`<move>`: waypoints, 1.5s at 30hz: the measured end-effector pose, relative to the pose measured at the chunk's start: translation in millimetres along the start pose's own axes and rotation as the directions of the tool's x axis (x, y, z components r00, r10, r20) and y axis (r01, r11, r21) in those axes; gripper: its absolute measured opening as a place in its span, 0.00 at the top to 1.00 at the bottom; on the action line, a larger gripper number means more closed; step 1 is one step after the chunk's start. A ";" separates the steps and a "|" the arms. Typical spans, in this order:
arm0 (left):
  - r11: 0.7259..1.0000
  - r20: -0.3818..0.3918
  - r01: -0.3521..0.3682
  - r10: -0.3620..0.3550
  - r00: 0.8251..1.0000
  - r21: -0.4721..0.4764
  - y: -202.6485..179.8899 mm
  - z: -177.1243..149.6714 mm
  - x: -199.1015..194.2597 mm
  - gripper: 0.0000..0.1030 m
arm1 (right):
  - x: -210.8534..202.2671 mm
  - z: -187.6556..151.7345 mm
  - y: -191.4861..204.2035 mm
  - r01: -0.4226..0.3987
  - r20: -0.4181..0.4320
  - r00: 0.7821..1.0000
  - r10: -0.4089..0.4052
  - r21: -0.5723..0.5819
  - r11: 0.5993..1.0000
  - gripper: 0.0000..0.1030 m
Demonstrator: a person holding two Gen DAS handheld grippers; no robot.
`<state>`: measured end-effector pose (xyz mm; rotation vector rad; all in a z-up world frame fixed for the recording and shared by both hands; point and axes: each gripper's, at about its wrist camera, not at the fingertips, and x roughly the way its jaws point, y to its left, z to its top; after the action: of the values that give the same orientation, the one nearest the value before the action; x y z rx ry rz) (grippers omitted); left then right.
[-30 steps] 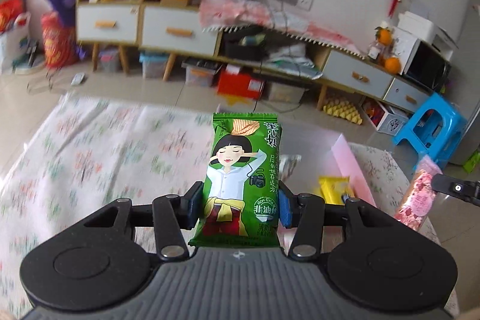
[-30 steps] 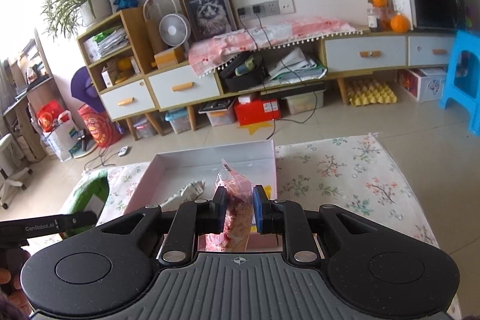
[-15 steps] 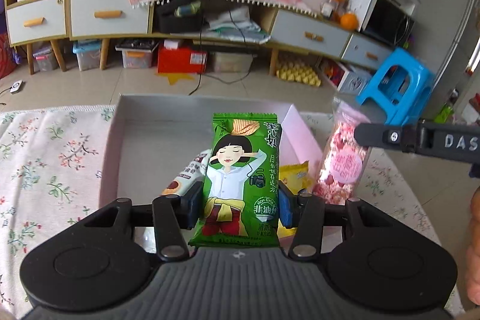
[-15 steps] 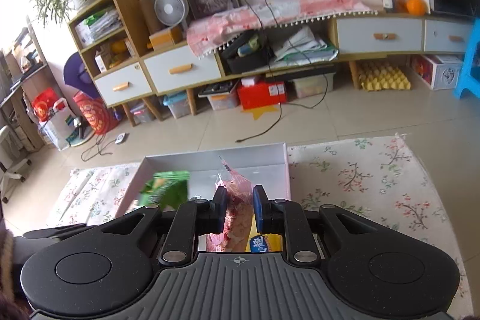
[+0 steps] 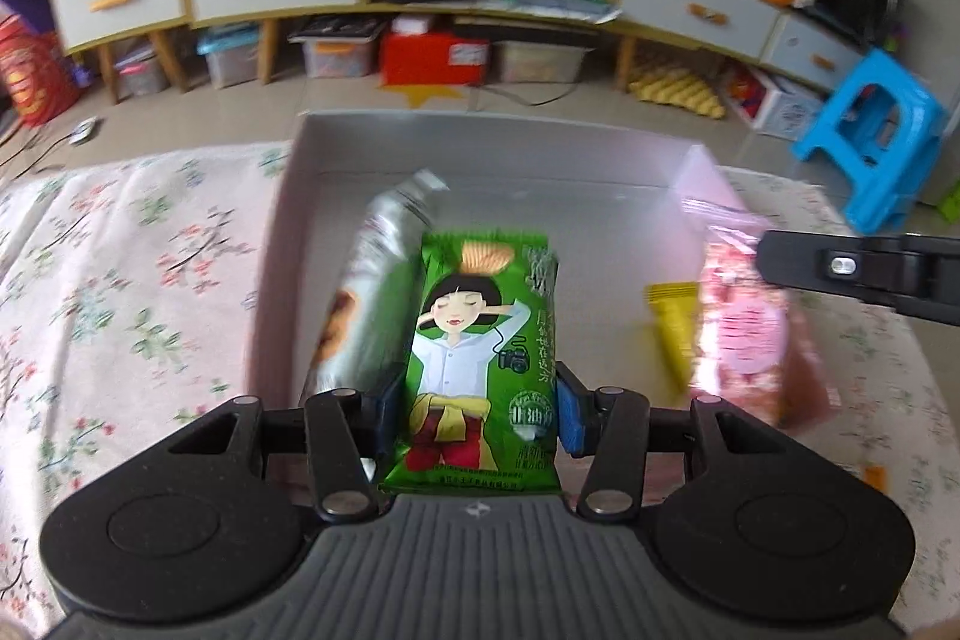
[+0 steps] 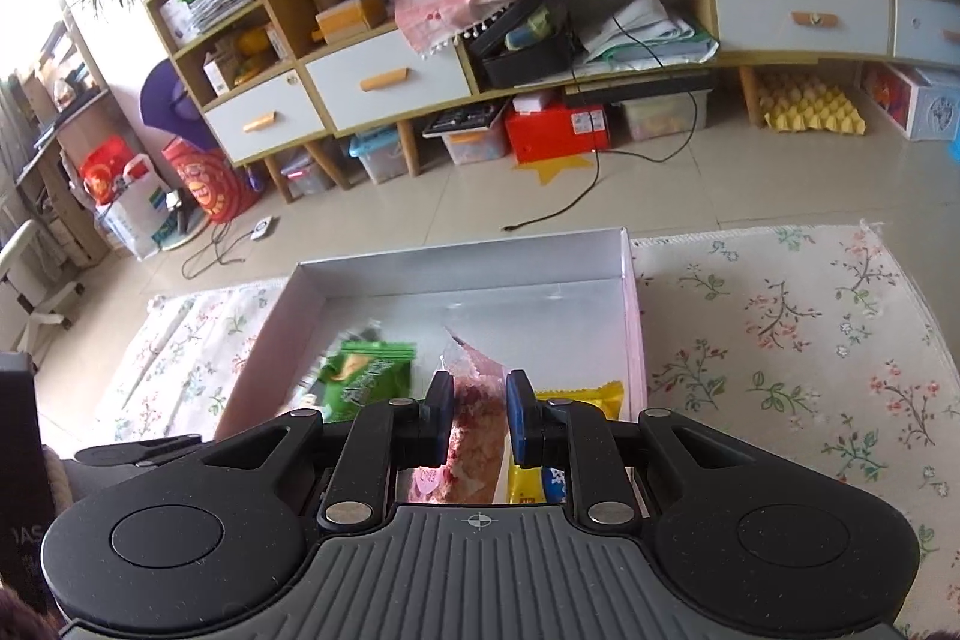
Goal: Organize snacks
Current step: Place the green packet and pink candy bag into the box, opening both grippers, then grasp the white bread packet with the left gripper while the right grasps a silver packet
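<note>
My left gripper [image 5: 477,409] is shut on a green snack packet [image 5: 480,364] with a cartoon girl and holds it over the white box [image 5: 480,124]; the packet also shows in the right wrist view [image 6: 366,376]. My right gripper [image 6: 477,421] is shut on a pink snack bag [image 6: 474,436], over the box's right side; the bag also shows in the left wrist view [image 5: 741,322]. A silver snack packet [image 5: 372,292] and a yellow packet [image 5: 675,322] lie in the box.
The white box [image 6: 468,268] sits on a floral cloth [image 6: 780,340] on the table. Beyond the table edge are a tiled floor, a low cabinet [image 6: 480,70] with drawers, storage bins and a blue stool [image 5: 876,136].
Both grippers have moved forward and down over the box, each still holding its packet. The left gripper swung right from over the cloth to over the box.
</note>
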<state>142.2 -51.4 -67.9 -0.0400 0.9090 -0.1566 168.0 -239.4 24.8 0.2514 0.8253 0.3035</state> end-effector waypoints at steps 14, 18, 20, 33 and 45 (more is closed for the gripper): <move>0.999 0.077 0.020 -0.018 0.997 -0.030 5.6 5.4 -31.0 0.48 | -20.6 8.3 -2.0 -0.056 0.006 0.998 0.056 0.055 0.997 0.78; 0.998 0.107 0.037 -0.031 0.994 -0.058 9.6 5.7 -49.1 0.45 | -36.0 12.0 -2.9 -0.073 -0.015 0.997 0.074 0.082 0.994 0.78; 0.996 0.101 0.021 -0.012 0.995 -0.082 11.7 5.3 -56.7 0.41 | -44.6 12.5 -2.7 -0.088 -0.032 0.995 0.091 0.084 0.993 0.78; 0.992 0.036 0.014 -0.010 0.999 -0.123 -2.8 -20.1 -90.3 0.24 | -117.9 -12.5 -3.4 -0.083 -0.039 0.996 0.086 0.075 0.994 0.51; 0.999 0.004 0.003 -0.002 1.000 -0.038 -21.4 -35.0 -76.8 0.25 | -114.1 -55.9 -3.4 -0.089 -0.188 0.977 0.099 0.060 0.994 0.35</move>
<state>65.7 -59.7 -27.2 -0.0772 0.9077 -0.1413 53.7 -277.9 64.7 0.3130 1.0136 0.4000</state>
